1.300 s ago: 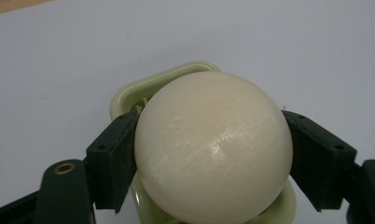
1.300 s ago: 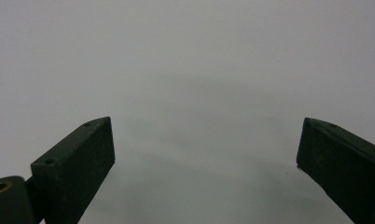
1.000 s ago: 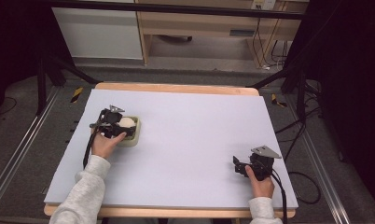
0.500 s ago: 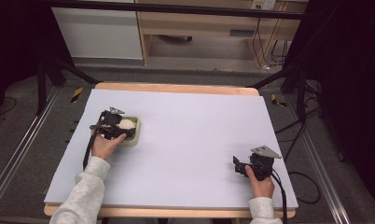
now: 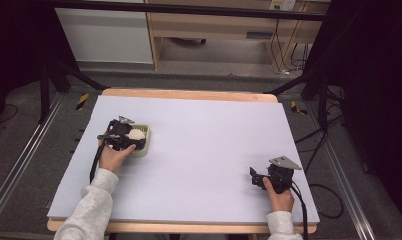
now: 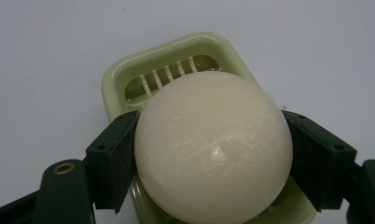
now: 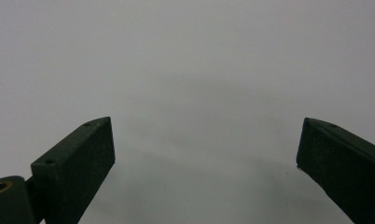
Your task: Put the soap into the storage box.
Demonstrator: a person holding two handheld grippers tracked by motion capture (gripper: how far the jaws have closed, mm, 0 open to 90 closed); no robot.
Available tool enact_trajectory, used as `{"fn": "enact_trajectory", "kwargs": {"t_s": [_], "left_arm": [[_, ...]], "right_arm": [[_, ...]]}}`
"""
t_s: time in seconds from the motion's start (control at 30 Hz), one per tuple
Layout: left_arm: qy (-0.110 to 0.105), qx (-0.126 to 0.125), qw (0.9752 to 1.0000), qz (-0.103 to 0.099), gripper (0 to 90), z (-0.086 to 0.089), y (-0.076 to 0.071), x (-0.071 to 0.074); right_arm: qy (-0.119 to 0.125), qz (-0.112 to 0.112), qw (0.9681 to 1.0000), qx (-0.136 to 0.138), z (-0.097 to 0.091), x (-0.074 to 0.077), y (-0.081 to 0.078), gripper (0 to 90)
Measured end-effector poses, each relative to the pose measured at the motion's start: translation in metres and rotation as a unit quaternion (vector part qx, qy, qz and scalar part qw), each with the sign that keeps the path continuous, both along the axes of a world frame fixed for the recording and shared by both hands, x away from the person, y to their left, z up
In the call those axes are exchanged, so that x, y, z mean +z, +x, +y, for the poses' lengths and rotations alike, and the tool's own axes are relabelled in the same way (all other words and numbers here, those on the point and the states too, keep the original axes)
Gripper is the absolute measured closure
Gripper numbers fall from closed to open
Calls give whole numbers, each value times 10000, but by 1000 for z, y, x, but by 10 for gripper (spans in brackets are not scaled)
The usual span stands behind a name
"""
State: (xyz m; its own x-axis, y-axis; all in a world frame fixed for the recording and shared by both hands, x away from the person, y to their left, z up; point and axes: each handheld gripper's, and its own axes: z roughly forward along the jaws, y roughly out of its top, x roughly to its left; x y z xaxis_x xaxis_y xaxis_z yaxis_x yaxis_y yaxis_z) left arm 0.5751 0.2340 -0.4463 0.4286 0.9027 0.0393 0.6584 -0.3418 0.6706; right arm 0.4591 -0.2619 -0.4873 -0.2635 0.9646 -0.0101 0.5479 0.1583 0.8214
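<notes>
A round cream-white ball (image 6: 213, 147) sits between the two black jaws of my left gripper (image 6: 213, 158), which is shut on it. Beneath and behind it lies a pale green slotted dish (image 6: 176, 65). From above, the same ball (image 5: 136, 134) and the green dish (image 5: 145, 142) are at the table's left, with my left gripper (image 5: 129, 137) over them. My right gripper (image 5: 254, 178) rests near the front right of the table, jaws wide apart. In the right gripper view, that gripper (image 7: 206, 163) is open with bare table surface between its jaws.
The light grey table top (image 5: 204, 140) has a wooden edge (image 5: 189, 95) at the back. Black frame legs and cables (image 5: 309, 120) stand around the table on the floor.
</notes>
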Motion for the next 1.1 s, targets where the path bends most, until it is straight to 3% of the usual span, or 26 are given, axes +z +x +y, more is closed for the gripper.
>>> {"fn": "enact_trajectory", "kwargs": {"t_s": [0.27,0.43,0.7,0.93,1.1], "left_arm": [[98,5,9999,-45,234,-2,-1,-1],[-26,22,9998,-202,204,1,-2,5],[-122,-36,9995,-278,174,3,-10,12],[-355,-287,9978,-490,153,2,-31,25],[-472,-364,9967,-552,148,6,-48,23]], "right_arm": [[-5,-10,10000,7,0,0,0,47],[-4,-4,10000,9,0,0,0,47],[-7,-11,10000,8,0,0,0,47],[-7,-13,10000,10,0,0,0,47],[0,-11,10000,5,0,0,0,46]]}}
